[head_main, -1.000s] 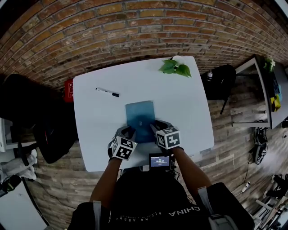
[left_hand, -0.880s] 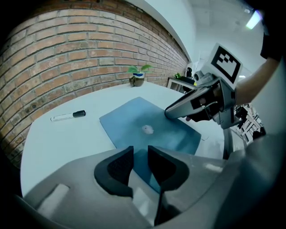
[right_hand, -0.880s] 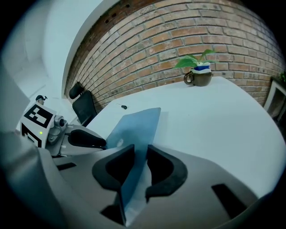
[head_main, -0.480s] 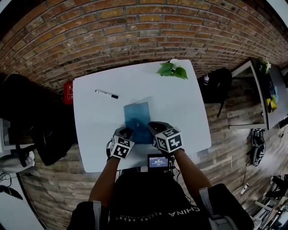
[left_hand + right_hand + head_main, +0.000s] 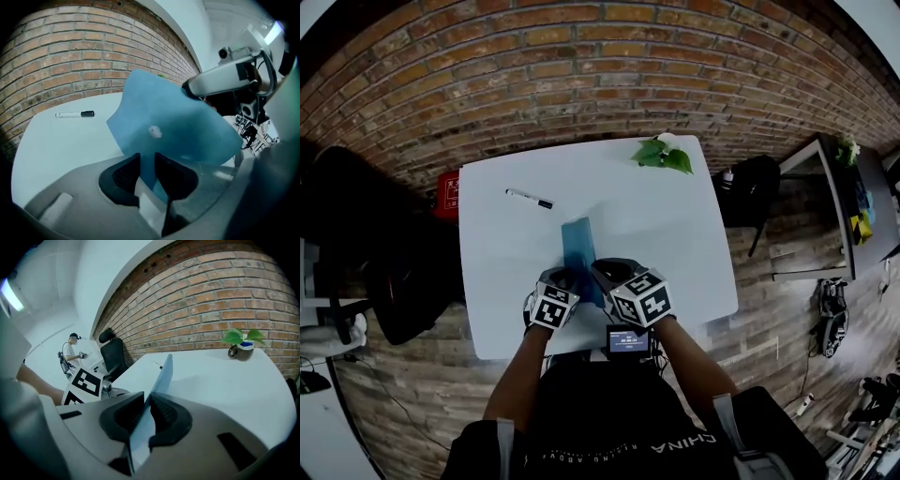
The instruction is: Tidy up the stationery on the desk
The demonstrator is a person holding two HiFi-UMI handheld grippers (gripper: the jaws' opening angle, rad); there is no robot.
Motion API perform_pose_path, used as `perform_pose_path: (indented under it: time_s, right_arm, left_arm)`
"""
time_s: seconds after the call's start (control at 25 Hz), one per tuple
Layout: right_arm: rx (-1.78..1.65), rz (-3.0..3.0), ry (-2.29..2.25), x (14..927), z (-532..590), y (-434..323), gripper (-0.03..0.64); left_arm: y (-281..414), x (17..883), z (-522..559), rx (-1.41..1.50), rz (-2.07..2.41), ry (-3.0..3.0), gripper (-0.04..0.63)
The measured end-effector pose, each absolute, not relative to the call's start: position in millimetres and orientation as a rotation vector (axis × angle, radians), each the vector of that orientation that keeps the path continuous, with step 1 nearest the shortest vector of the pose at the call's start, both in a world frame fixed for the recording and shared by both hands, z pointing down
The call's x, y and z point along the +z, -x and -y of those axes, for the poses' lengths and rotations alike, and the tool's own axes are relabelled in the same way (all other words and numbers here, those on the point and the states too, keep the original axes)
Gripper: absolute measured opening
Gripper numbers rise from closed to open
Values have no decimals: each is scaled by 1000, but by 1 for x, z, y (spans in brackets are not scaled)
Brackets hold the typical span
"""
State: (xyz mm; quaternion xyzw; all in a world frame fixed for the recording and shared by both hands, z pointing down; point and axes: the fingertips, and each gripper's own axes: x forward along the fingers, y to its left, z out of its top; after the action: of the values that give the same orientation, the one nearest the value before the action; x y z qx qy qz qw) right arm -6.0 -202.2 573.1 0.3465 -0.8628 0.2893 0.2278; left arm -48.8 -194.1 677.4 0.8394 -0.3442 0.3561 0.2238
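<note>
Both grippers are on the thin blue sheet (image 5: 578, 242) at the near middle of the white counter (image 5: 656, 234).

In the left gripper view, the left gripper (image 5: 146, 159) has its dark fingers (image 5: 123, 176) drawn close with only a narrow slot between them. The near corner of the sheet (image 5: 173, 126) runs straight down through that slot, so it is clamped on the sheet. From there the sheet fans up and away, bowed like a sail, with a small pale mark near its middle.

Now the right gripper (image 5: 146, 404). Its fingers (image 5: 129, 416) have just been closing, and the sheet (image 5: 164, 376) sits between them edge-on with the pads pressing both faces. That is a firm pinch. The left gripper view shows this grip from the other side, with the right gripper's grey nose biting the sheet's far upper edge.

From the head view the two grippers sit side by side, the left gripper (image 5: 567, 279) just beside the right gripper (image 5: 605, 272), and the marker cubes face the camera. The sheet stands tilted up on edge between them, so it reads as a narrow blue strip. Whether its lower edge touches the counter, I cannot tell.

A black-capped white marker (image 5: 529, 197) lies flat on the counter towards the far left, well apart from the sheet. A small potted plant (image 5: 663, 152) stands at the far right corner, in front of the brick wall (image 5: 581, 75).
</note>
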Motion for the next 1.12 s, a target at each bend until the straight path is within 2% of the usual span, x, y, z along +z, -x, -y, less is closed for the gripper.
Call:
perform_pose_path:
  time_s: [0.32, 0.84, 1.0, 1.12]
  right_arm:
    - [710, 2404, -892, 561, 203, 40, 54]
    - [680, 2403, -860, 561, 207, 59, 49]
    - [672, 2405, -851, 562, 207, 62, 49]
    - [673, 2409, -841, 563, 207, 65, 49]
  left_arm:
    - [52, 669, 192, 820, 940, -2288, 73]
    - [69, 659, 169, 583, 815, -2183, 72]
    - [72, 631, 160, 382, 744, -2151, 83]
    - [72, 609, 155, 274, 673, -2132, 123]
